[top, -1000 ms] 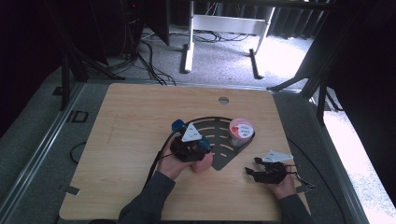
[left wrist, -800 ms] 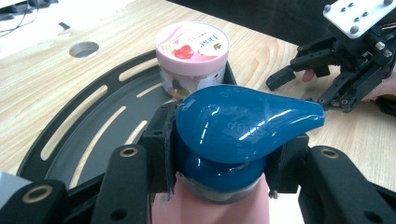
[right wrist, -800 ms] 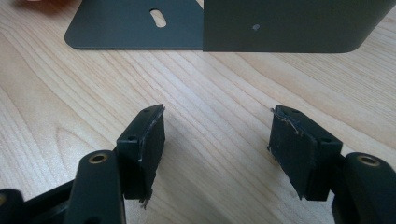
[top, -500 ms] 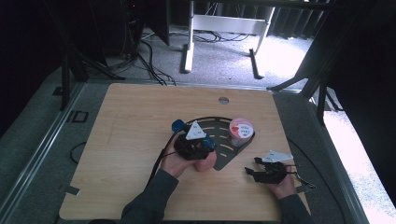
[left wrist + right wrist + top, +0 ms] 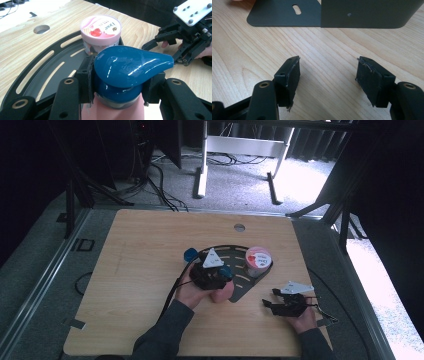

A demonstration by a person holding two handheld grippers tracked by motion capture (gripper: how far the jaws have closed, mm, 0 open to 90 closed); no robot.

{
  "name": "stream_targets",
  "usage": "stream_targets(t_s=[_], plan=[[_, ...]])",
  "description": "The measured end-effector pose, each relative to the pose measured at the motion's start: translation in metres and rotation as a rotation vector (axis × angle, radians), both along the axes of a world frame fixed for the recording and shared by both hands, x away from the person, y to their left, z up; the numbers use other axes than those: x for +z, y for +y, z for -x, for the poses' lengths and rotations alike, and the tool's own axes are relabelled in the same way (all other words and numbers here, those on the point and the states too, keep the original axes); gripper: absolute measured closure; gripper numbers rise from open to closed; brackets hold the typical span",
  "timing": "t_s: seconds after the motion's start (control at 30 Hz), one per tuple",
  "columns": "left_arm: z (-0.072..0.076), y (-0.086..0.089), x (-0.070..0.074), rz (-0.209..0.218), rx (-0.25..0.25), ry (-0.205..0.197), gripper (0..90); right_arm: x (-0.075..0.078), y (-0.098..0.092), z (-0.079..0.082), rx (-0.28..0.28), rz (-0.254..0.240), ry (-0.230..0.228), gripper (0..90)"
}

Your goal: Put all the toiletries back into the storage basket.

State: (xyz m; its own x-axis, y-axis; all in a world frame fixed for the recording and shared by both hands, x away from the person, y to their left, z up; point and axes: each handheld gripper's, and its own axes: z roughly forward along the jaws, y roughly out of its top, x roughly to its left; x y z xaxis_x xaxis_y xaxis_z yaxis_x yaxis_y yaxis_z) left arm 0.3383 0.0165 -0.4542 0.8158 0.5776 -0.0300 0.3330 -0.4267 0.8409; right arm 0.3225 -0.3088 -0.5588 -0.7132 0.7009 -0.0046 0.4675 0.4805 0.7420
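While its jaws clamp the collar beneath the glossy blue pump head of a pink plastic bottle [image 5: 119, 110], the left gripper [image 5: 117, 87] holds that bottle upright over the black slotted metal plate [image 5: 37, 75], spout pointing toward the right gripper [image 5: 328, 75]. The right gripper rests on the light wooden table [image 5: 324, 45], jaws spread around nothing. The left gripper view reveals strawberry artwork on the pink ice-cream tub [image 5: 100, 27].
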Motion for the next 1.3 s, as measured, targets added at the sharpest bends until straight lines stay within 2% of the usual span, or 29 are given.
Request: stream_targets(t_s=[0.3, 1.3], plan=[[-0.005, -0.006, 0.0, -0.019, 0.008, -0.009, 52.7, 0.0, 0.0, 0.0, -0.001, -0.001, 0.0, 35.1], [-0.031, -0.015, 0.002, -0.008, 0.065, 0.004, 52.8, 0.0, 0.0, 0.0, 0.0, -0.001, -0.001, 35.1]])
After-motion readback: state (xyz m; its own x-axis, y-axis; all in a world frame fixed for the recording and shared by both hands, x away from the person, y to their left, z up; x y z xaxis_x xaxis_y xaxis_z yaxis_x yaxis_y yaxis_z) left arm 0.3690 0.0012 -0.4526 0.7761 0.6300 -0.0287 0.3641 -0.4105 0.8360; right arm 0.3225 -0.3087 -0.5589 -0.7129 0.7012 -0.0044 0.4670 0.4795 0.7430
